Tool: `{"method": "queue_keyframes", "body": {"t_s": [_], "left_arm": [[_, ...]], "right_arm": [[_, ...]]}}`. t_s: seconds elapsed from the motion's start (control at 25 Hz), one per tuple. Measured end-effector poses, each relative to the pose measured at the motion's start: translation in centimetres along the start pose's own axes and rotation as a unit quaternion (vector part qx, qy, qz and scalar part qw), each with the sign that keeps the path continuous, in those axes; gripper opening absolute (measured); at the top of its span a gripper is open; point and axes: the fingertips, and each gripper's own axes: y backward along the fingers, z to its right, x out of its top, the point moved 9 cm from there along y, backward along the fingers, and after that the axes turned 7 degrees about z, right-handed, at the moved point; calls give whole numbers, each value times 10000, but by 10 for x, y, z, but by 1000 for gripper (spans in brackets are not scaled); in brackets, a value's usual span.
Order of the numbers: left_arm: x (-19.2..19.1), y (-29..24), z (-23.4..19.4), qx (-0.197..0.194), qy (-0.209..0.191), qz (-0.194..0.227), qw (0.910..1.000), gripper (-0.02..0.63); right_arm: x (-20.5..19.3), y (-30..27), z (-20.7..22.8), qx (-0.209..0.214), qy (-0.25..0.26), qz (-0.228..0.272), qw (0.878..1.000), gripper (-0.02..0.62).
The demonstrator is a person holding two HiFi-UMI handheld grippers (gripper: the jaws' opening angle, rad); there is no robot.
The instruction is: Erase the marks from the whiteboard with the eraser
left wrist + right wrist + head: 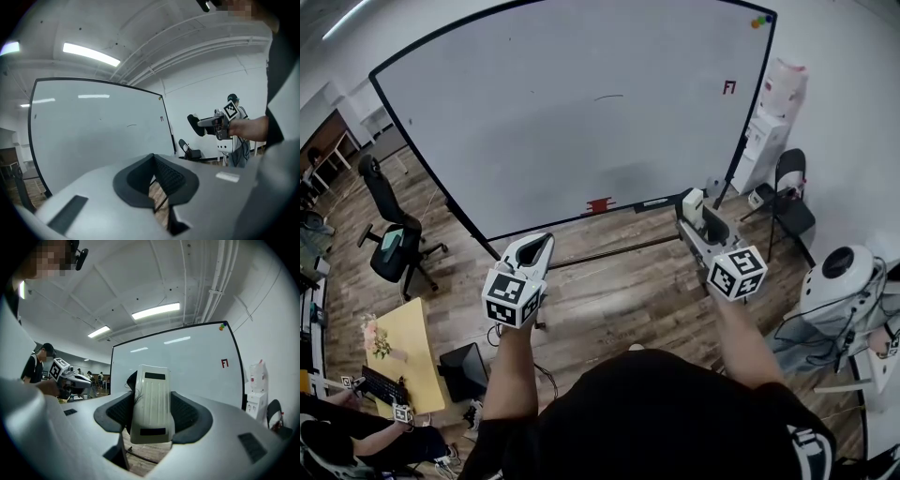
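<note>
The whiteboard (562, 112) stands far ahead. The right gripper (151, 416) clamps the white eraser (150, 394), while the left gripper (154, 180) is closed on nothing. It seems best to step nearer and press the eraser flat over the red mark (729, 87) at far right, then the thin black stroke (607, 97). A folding chair (792, 202) crowds the board's right side.

Left tongs (532, 248) pinched together; right tongs (698, 214) clamp the eraser (151, 401).

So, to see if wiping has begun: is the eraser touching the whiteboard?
Apart. The left gripper view shows the eraser, held by the right gripper, in the air beside the whiteboard's right edge, bare wall between them.
</note>
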Motion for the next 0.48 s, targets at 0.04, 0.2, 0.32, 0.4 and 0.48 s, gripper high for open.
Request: {"method": "queue_keyframes", "body": {"t_s": [0.04, 0.2, 0.32, 0.4, 0.48], "left_arm": [[-1, -2, -1, 7, 12, 1, 10000, 9], [-3, -11, -8, 29, 68, -19, 10000, 11], [-7, -16, -14, 40, 99, -49, 9999, 9], [-8, -21, -19, 48, 107, -74, 9999, 9], [-9, -24, -23, 58, 86, -105, 9999, 9]], "right_arm": [[-1, -2, 2, 5, 5, -12, 10000, 241], [-5, -13, 7, 36, -8, -31, 10000, 241], [-8, -23, 10, 58, -39, -52, 10000, 241], [-10, -30, 13, 79, -50, -67, 9999, 241], [-10, -37, 15, 102, -61, -69, 9999, 241]]}}
